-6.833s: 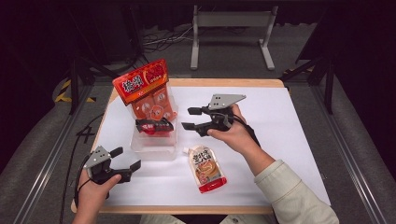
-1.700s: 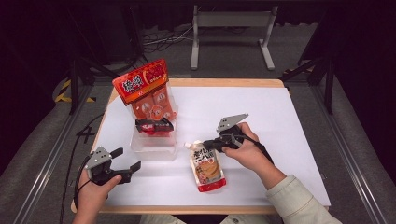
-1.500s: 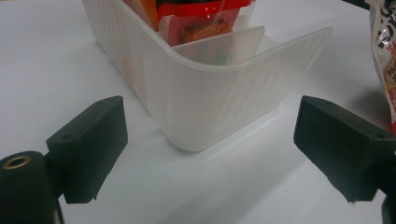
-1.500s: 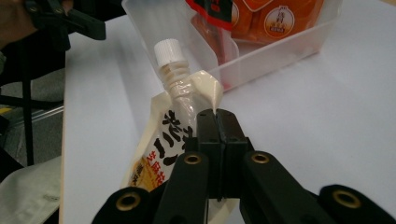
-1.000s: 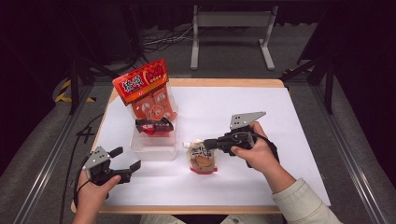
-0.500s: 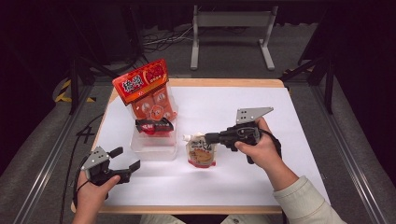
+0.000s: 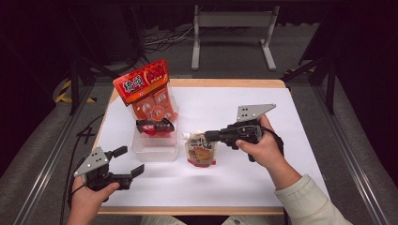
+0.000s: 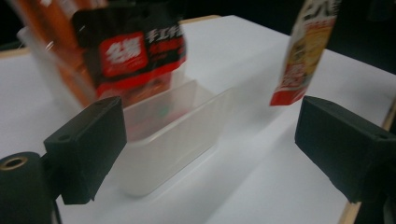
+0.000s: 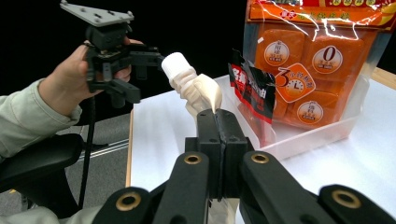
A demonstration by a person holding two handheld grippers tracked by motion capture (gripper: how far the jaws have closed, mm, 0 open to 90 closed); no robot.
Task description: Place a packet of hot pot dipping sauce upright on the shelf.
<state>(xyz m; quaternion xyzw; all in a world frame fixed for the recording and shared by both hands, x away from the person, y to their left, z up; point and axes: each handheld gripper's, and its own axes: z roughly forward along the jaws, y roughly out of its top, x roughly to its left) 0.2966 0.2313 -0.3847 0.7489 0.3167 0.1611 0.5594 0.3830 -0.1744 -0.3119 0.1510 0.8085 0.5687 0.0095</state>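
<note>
1. The right gripper [image 7: 212, 136] is held by the right hand [image 7: 260, 145] over the middle of the white table [image 7: 281, 140]. The forearm, in a pale green sleeve [image 7: 307, 201], comes from the lower right corner of the high view and goes up and to the left.
2. The jaws of the right gripper point to the left, toward the clear plastic bin [image 7: 155, 147]. They are pressed together on the upper part of the spouted pouch [image 7: 202, 150], just below its white cap [image 9: 177, 65]. In the right gripper view the two black jaws meet with the pale neck of the pouch between them.
3. The pouch stands almost upright, with the cap on top and the red bottom edge low, close to the table. I cannot tell if the bottom touches the table. It is just beside the right wall of the bin.
4. The left gripper [image 7: 126, 161] is held by the left hand [image 7: 91, 194] near the front left corner of the table. Its jaws are wide apart with nothing between them and point to the right and a little away from the person.
5. In the bin, a large orange bag [image 7: 148, 93] leans upright and rises over the rim. A small black and red packet [image 7: 155, 126] is in front of it.
</note>
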